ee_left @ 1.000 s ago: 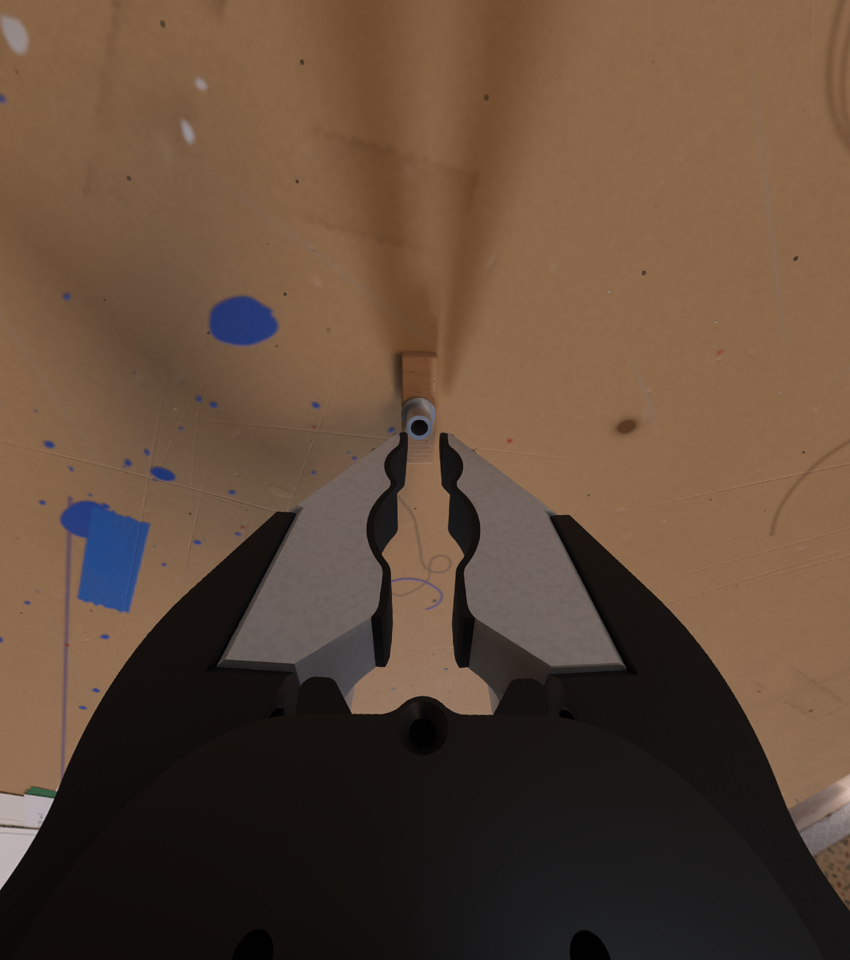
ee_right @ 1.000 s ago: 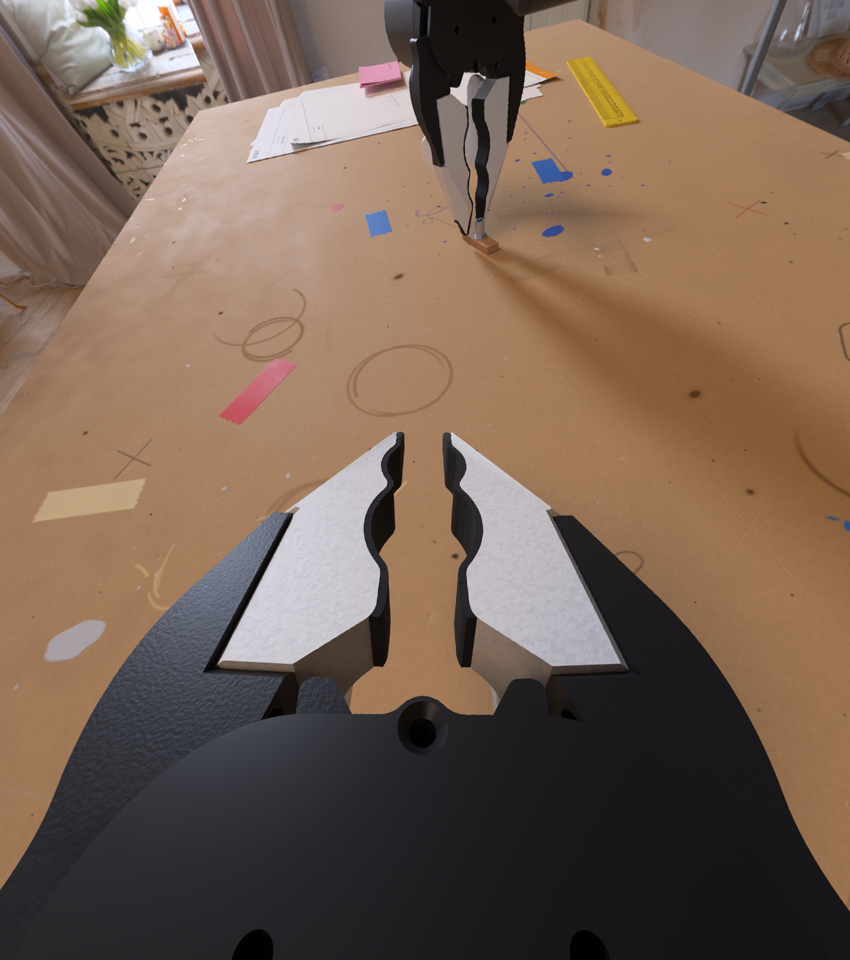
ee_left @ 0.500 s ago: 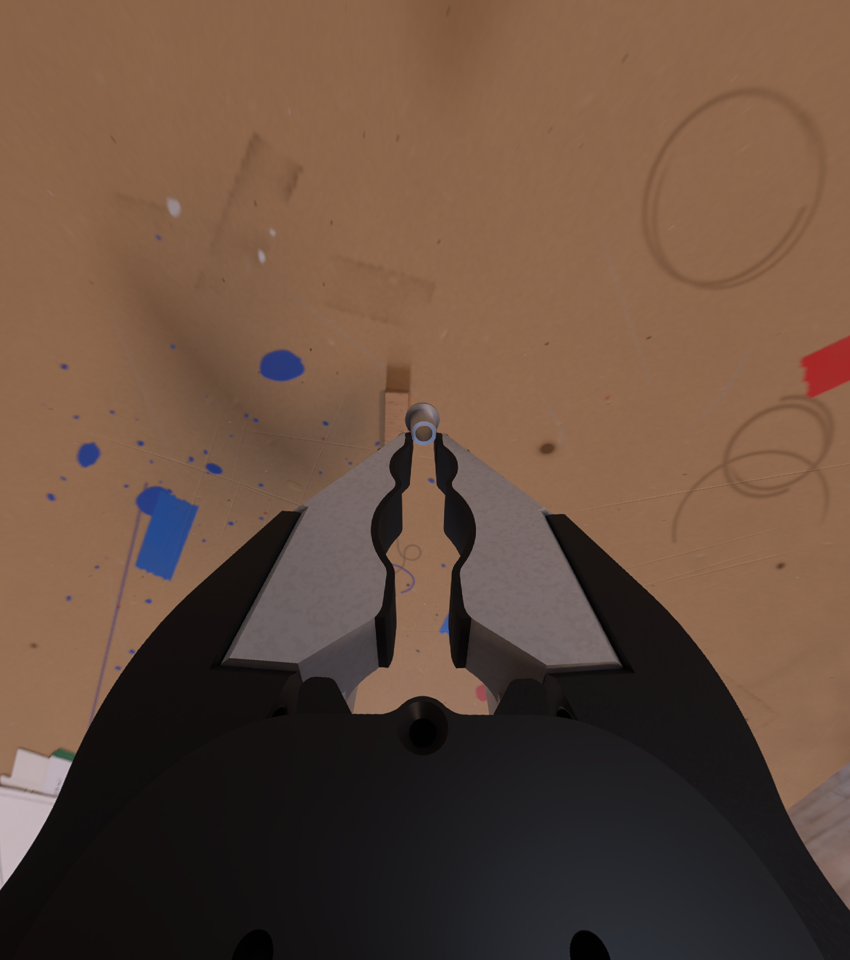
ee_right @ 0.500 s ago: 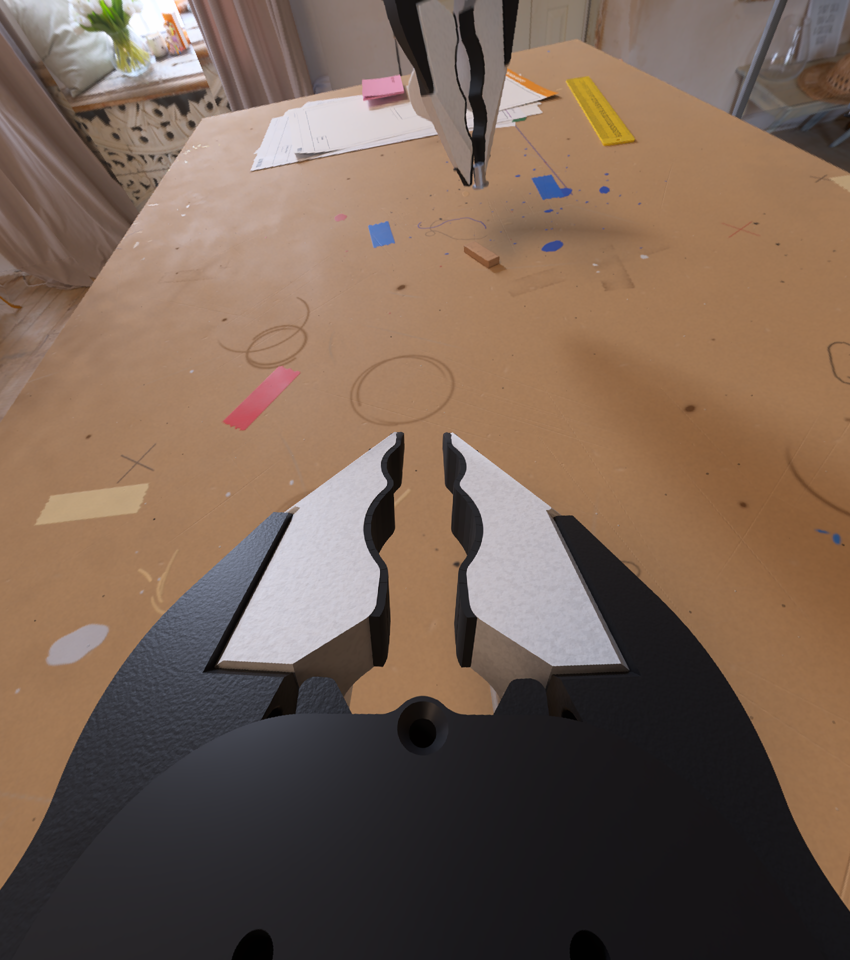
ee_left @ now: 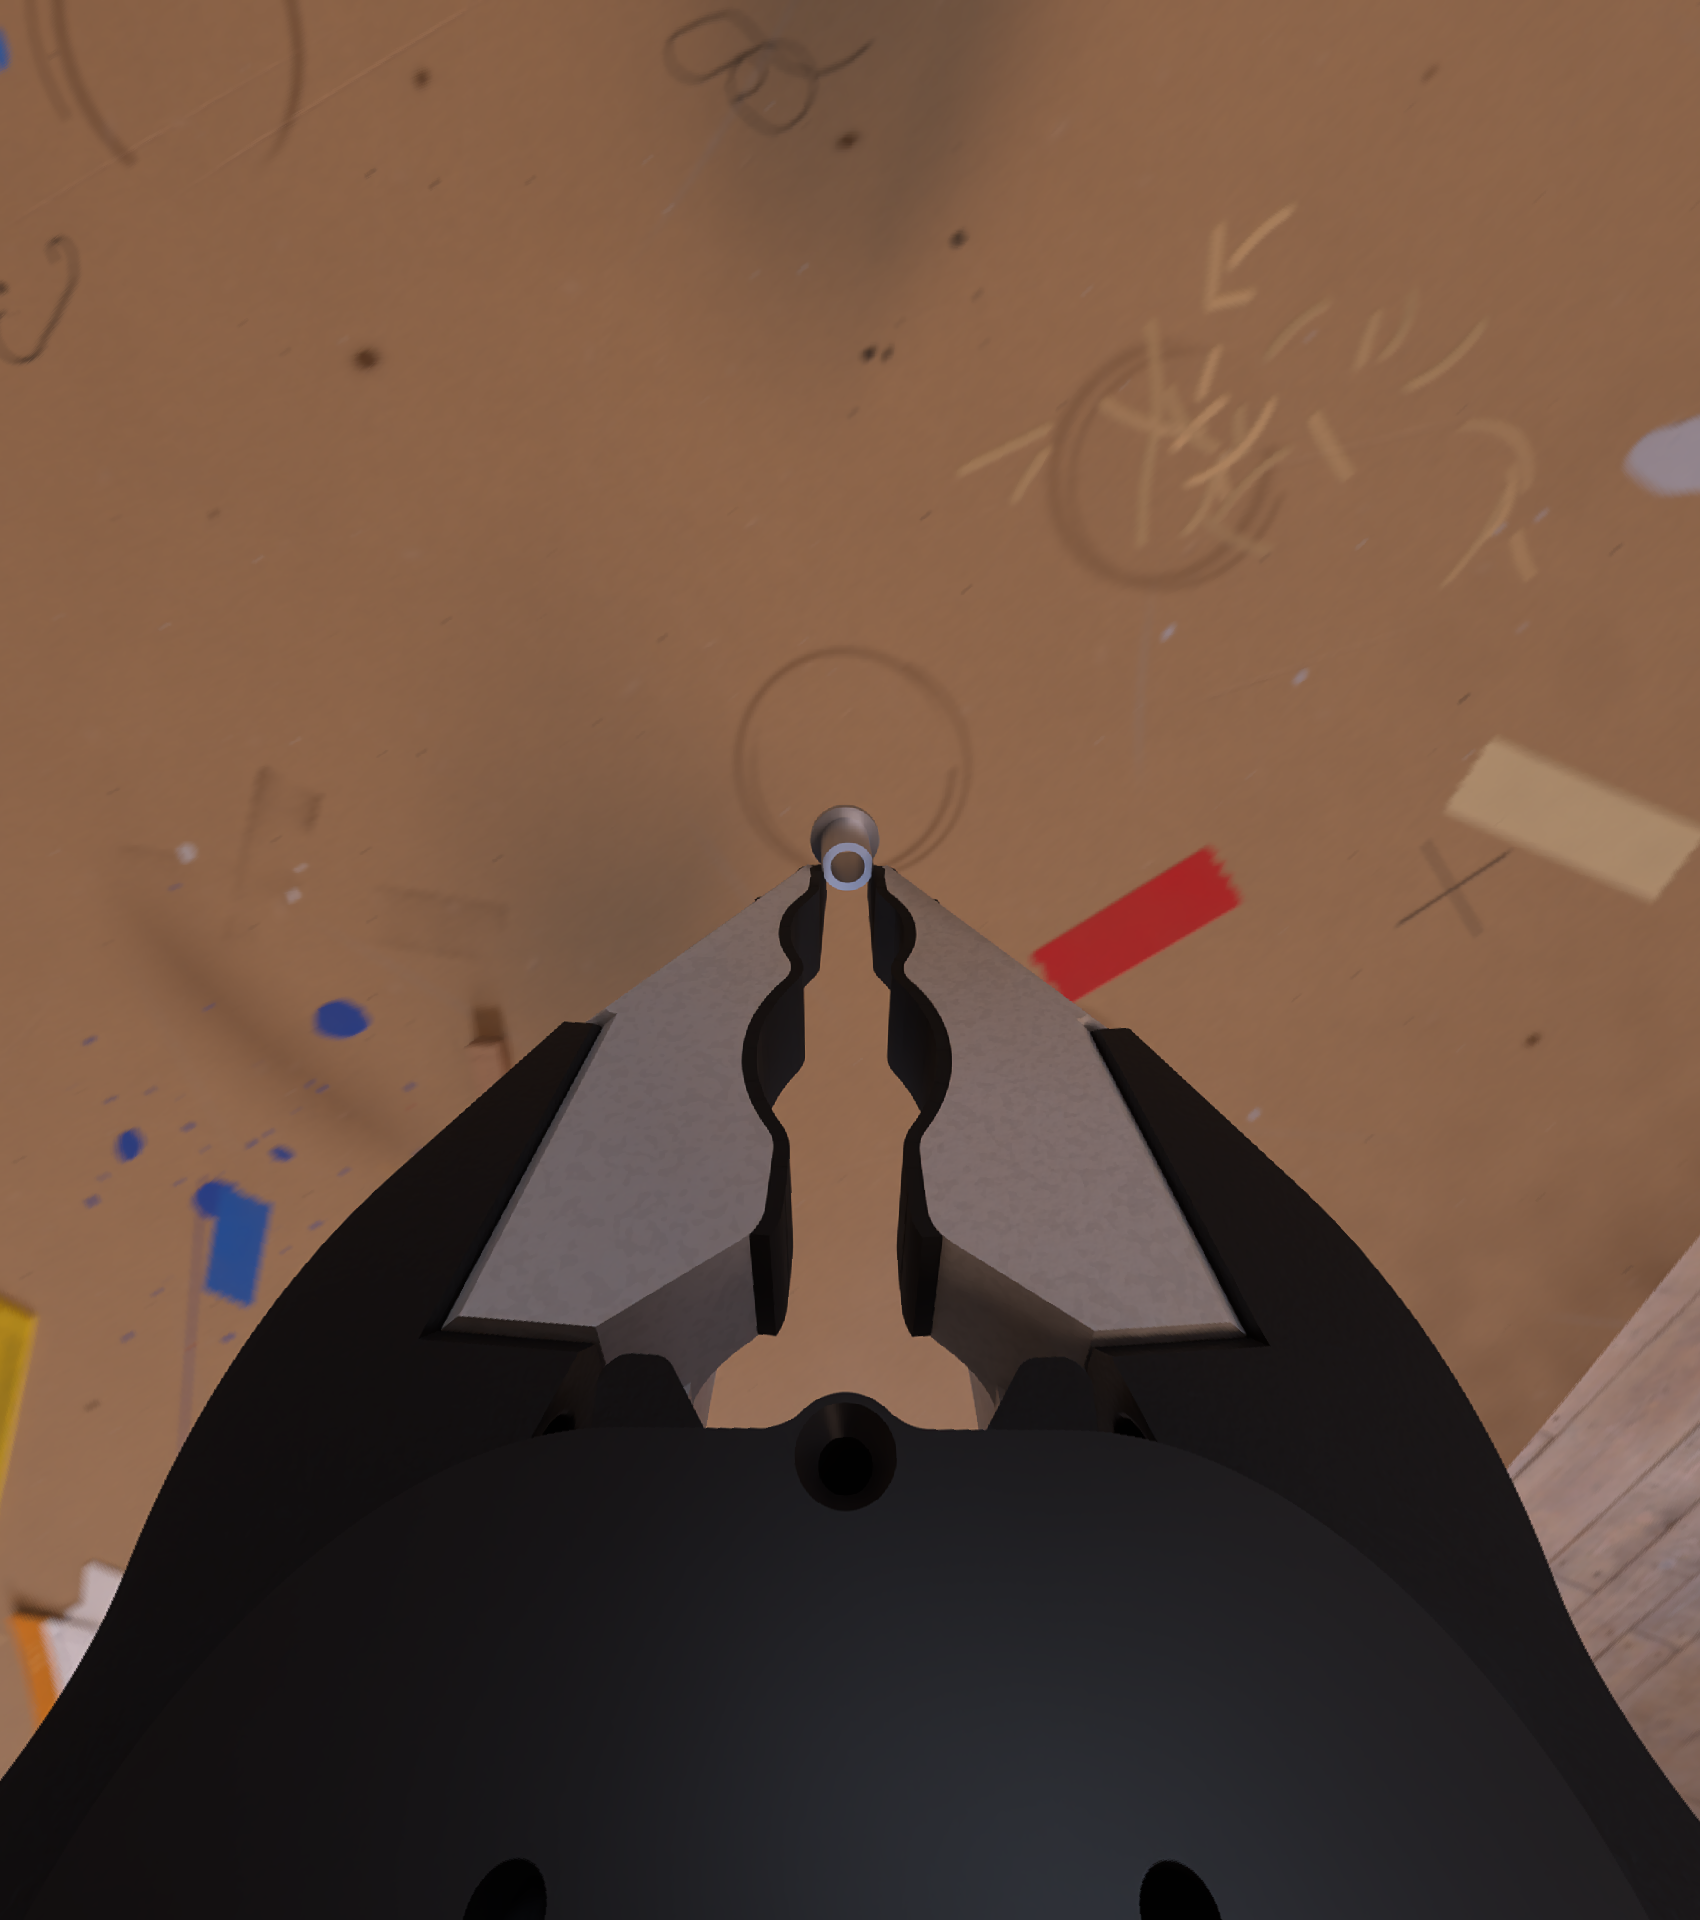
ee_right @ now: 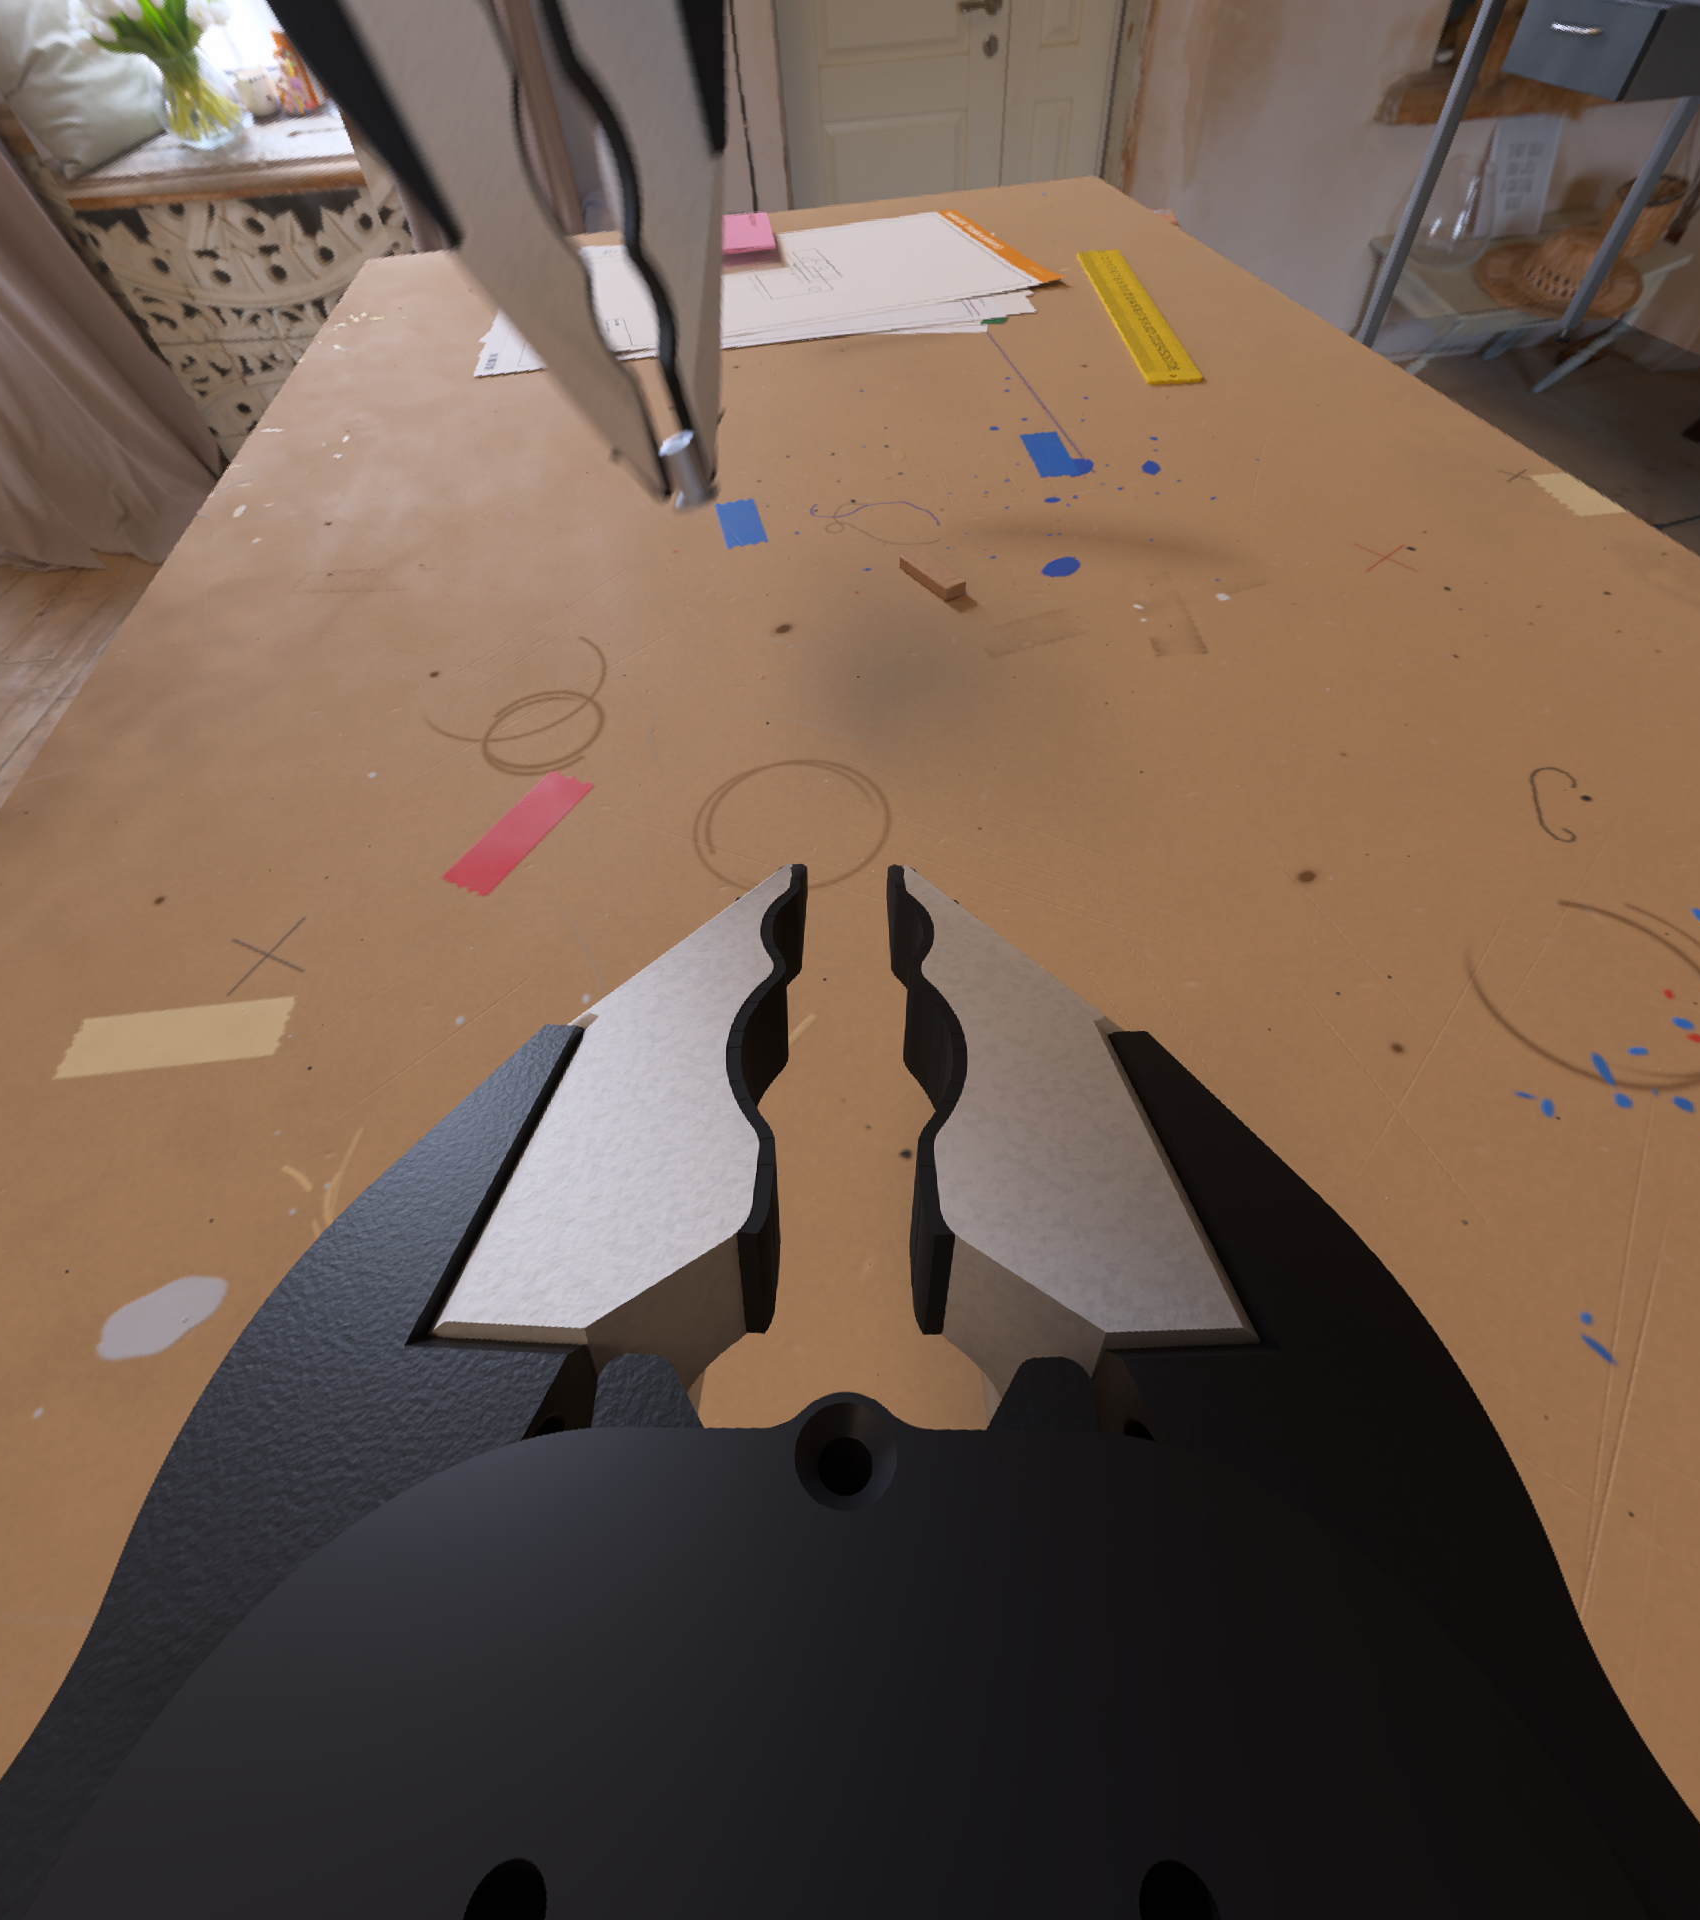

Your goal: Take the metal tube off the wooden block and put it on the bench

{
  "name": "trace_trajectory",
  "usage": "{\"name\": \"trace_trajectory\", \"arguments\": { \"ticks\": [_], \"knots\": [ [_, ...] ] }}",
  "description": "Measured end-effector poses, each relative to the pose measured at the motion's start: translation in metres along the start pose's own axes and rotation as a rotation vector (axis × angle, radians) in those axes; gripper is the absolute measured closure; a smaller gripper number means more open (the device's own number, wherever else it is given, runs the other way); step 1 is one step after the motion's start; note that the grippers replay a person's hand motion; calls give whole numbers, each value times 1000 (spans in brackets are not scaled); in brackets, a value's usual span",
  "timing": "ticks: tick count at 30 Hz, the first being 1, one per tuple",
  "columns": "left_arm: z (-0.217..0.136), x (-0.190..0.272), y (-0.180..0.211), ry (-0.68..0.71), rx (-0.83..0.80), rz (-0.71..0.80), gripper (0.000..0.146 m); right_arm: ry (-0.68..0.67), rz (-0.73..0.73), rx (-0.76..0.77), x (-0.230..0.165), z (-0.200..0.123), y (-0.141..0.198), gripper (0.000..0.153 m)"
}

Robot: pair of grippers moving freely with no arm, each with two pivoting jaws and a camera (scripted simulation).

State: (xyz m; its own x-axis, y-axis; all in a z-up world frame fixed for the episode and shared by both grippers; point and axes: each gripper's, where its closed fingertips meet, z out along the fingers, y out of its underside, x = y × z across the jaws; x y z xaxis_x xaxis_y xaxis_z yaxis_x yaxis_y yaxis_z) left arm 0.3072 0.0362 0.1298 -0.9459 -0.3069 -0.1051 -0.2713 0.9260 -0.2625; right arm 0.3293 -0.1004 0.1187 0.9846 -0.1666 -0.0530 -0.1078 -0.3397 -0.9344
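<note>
My left gripper [ee_left: 846, 873] is shut on the short metal tube [ee_left: 845, 847], held at the fingertips and seen end-on. In the right wrist view the left gripper [ee_right: 685, 473] hangs high above the bench with the tube [ee_right: 688, 470] sticking down from its tips. The small wooden block [ee_right: 932, 577] lies bare on the brown bench [ee_right: 1137, 831], well below and to the right of the tube. It also shows in the left wrist view [ee_left: 490, 1029], left of the fingers. My right gripper [ee_right: 846, 883] is open and empty, low over the near part of the bench.
A red tape strip [ee_right: 519, 831], a beige tape strip [ee_right: 176, 1036] and drawn circles mark the bench. A paper stack [ee_right: 825, 281], a pink pad [ee_right: 749, 231] and a yellow ruler [ee_right: 1137, 317] lie at the far end. The bench edge and wooden floor [ee_left: 1698, 1455] show at lower right.
My left gripper has lifted the tube off the wooden block and carried it up and toward the right gripper's side. The block stays on the bench. The right gripper has not moved.
</note>
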Motion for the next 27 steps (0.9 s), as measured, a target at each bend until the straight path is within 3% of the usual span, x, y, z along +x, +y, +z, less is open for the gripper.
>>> {"name": "trace_trajectory", "arguments": {
  "ticks": [5, 13, 24, 27],
  "knots": [
    [41, 39, -19, -13, 2, -48, 138, 23, -10, -6, 1, -4, -2, 137],
    [104, 51, -21, -85, 8, -139, 138, 35, 8, -20, 3, -5, 0, 137],
    [128, 49, -24, -65, 67, -202, 138, 24, 21, -61, 3, 2, 9, 137],
    [129, 44, -25, -99, 88, -207, 130, 20, 31, -62, 5, 2, 11, 137]
  ]
}}
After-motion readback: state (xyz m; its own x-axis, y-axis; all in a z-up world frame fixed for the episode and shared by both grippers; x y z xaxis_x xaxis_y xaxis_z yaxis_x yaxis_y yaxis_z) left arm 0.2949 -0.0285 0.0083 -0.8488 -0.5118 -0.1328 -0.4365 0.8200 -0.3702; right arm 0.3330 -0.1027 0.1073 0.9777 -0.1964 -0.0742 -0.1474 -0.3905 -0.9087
